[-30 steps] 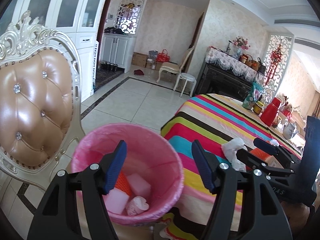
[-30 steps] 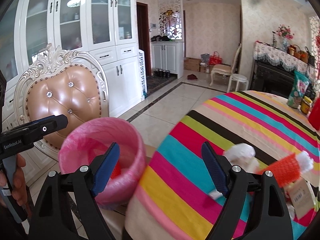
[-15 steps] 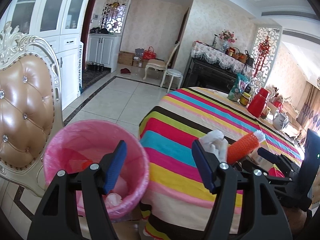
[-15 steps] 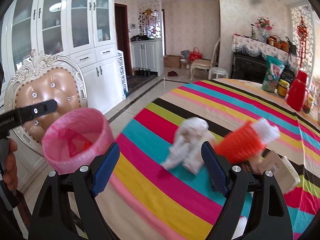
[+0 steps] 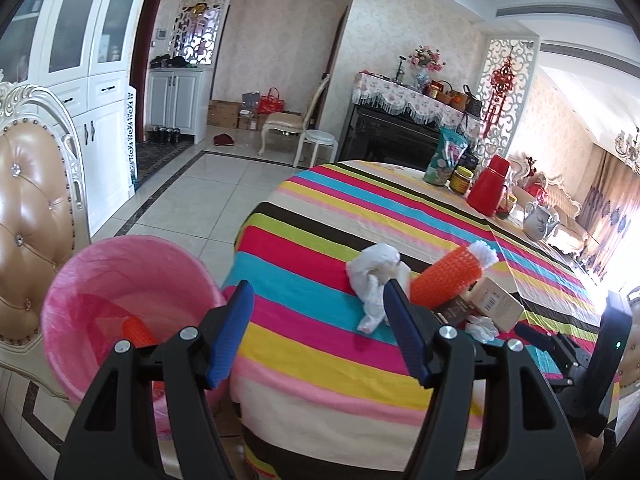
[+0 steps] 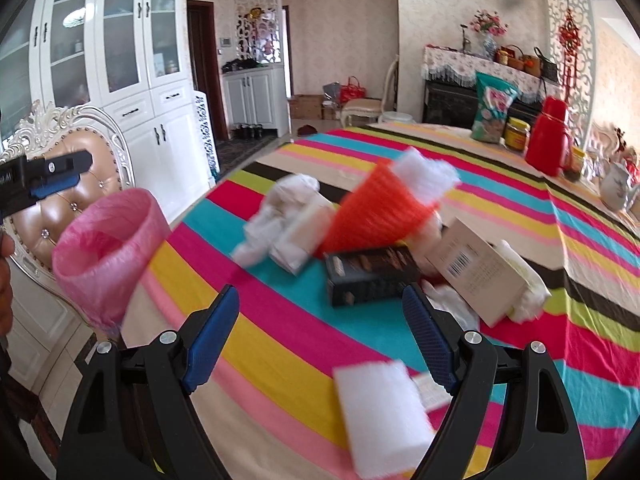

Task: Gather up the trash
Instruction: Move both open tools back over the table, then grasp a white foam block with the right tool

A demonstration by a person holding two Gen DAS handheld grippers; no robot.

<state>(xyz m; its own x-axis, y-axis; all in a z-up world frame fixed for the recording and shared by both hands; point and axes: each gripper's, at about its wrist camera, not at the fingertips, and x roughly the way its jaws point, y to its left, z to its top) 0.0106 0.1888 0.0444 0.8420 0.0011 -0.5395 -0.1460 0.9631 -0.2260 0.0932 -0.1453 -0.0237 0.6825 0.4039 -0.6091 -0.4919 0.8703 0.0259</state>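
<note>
Looking along your left tool (image 5: 318, 330), you see its blue pads spread apart with nothing between them. It hangs over the near edge of the desk (image 5: 320, 344), which wears a striped cloth. The pink-lined bin (image 5: 120, 300) stands on the floor just beside the desk, at the lower left, in front of a padded chair (image 5: 28, 224); an orange piece lies inside it. On the cloth beyond the right pad lies a crumpled white bag (image 5: 374, 280), and just right of it an orange foam net (image 5: 446, 278), a tan carton (image 5: 496, 306) and a small white wad (image 5: 482, 326). Your right tool (image 5: 538, 338) shows at the far right, low over the cloth. A red flask (image 5: 488, 192) stands well back on the desk.

In the right wrist view, your right tool (image 6: 320, 334) is wide open and empty, above the striped cloth. A white foam block (image 6: 380, 412) lies near the bottom edge, below the gap between the pads. Ahead sits the blurred pile: white bag (image 6: 284, 220), orange net (image 6: 380, 208), a dark box (image 6: 370, 274) and the barcoded carton (image 6: 476, 272), packed close together. The bin (image 6: 106, 256) is at the left, off the desk, with your left tool's tip (image 6: 56, 176) above it.
</note>
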